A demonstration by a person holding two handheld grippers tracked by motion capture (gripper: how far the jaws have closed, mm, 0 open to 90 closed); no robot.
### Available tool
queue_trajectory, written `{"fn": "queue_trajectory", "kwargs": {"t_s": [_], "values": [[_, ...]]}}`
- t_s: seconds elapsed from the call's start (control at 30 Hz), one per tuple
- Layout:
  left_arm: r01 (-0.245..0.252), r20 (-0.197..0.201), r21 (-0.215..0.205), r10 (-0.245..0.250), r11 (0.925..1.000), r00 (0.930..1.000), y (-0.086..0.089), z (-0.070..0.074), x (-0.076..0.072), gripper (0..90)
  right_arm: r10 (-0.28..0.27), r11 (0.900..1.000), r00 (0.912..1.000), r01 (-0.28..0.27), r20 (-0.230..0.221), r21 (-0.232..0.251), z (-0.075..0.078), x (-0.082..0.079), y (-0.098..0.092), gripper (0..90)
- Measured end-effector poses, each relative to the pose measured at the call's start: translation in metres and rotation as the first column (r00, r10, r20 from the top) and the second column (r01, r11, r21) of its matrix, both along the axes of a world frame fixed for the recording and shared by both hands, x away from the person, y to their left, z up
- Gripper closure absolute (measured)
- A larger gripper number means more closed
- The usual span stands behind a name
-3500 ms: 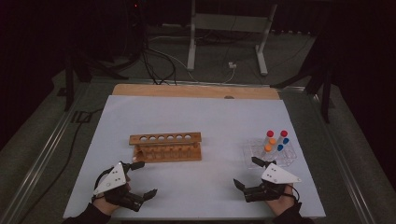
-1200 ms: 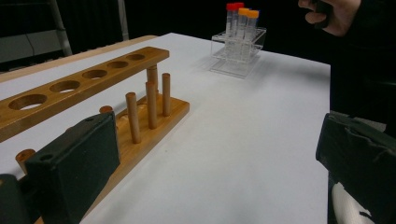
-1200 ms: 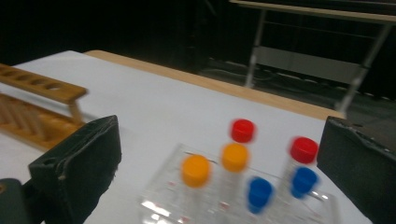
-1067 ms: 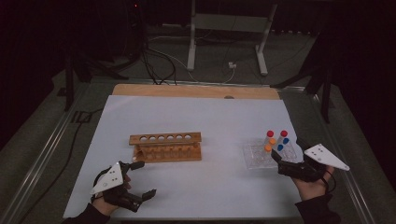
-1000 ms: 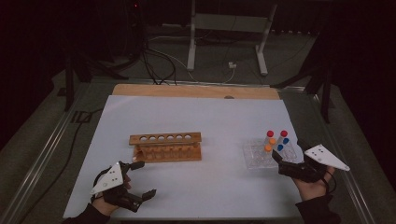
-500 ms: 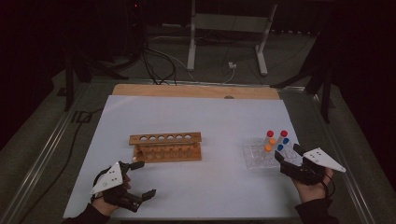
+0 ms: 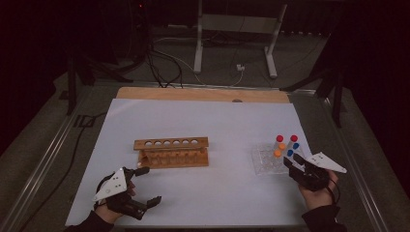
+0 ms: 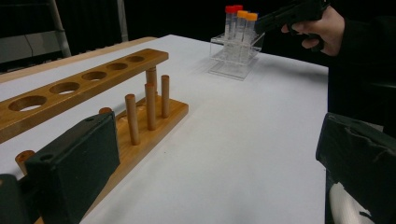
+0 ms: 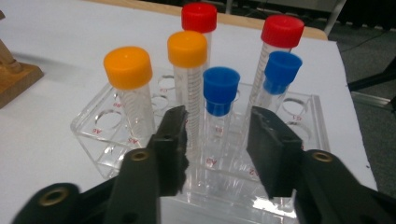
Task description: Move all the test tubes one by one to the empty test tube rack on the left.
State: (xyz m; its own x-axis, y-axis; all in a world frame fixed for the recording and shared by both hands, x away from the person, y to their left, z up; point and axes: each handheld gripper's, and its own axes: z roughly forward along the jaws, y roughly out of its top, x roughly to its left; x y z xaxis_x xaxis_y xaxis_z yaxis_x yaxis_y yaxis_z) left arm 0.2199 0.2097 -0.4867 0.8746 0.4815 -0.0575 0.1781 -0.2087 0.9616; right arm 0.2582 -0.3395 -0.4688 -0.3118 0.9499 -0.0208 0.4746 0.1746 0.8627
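A clear plastic rack [image 7: 263, 164] at the right of the white table holds several capped tubes, orange, red and blue. My right gripper [image 7: 291, 160] points into it from the near right. In the right gripper view its jaws have just been closing around the near blue-capped tube [image 9: 220, 91]. Small gaps remain on both sides, so the right gripper [image 9: 217, 140] is open. A wooden tube rack [image 7: 171, 151] with empty holes stands mid-table. My left gripper [image 7: 149, 184] rests open at the front left, with nothing between its jaws.
The left gripper view has the wooden rack [image 8: 84, 79] close on its left and the clear rack [image 8: 236, 56] far off. The table's front edge runs just below both hands. A wooden board [image 7: 203, 94] borders the far side.
My right gripper went from the table's front right to the clear rack, sank a little, and its jaws narrowed around the blue-capped tube. The left gripper has stayed put.
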Motion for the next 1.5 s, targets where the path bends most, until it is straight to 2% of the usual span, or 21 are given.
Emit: {"fn": "queue_trajectory", "kwargs": {"t_s": [0.23, 0.57, 1.07, 1.3, 1.5], "values": [[0.001, 0.000, -0.001, -0.001, 1.0000, 1.0000, 0.000, 0.000, 0.000, 0.5, -0.015, 1.000, 0.9996, 0.015, -0.023, 0.001, -0.003, 0.003, -0.001, 66.5], [0.002, -0.001, -0.001, -0.002, 1.0000, 1.0000, 0.000, 0.000, 0.000, 0.5, 0.005, 1.000, 0.9996, -0.005, -0.027, 0.001, -0.004, 0.007, 0.001, 75.4], [0.003, 0.002, 0.000, -0.003, 1.0000, 1.0000, 0.000, 0.000, 0.000, 0.5, 0.011, 1.000, 0.9999, -0.011, -0.003, 0.002, 0.003, 0.005, 0.001, 76.5], [0.003, 0.004, -0.004, -0.003, 1.0000, 1.0000, 0.000, 0.000, 0.000, 0.5, 0.010, 1.000, 0.9994, -0.011, 0.032, 0.012, 0.018, 0.001, 0.000, 76.6], [-0.002, 0.004, -0.004, 0.002, 1.0000, 1.0000, 0.000, 0.000, 0.000, 0.5, 0.015, 1.000, 0.9958, -0.017, 0.090, 0.015, 0.038, -0.004, 0.001, 76.6]]}}
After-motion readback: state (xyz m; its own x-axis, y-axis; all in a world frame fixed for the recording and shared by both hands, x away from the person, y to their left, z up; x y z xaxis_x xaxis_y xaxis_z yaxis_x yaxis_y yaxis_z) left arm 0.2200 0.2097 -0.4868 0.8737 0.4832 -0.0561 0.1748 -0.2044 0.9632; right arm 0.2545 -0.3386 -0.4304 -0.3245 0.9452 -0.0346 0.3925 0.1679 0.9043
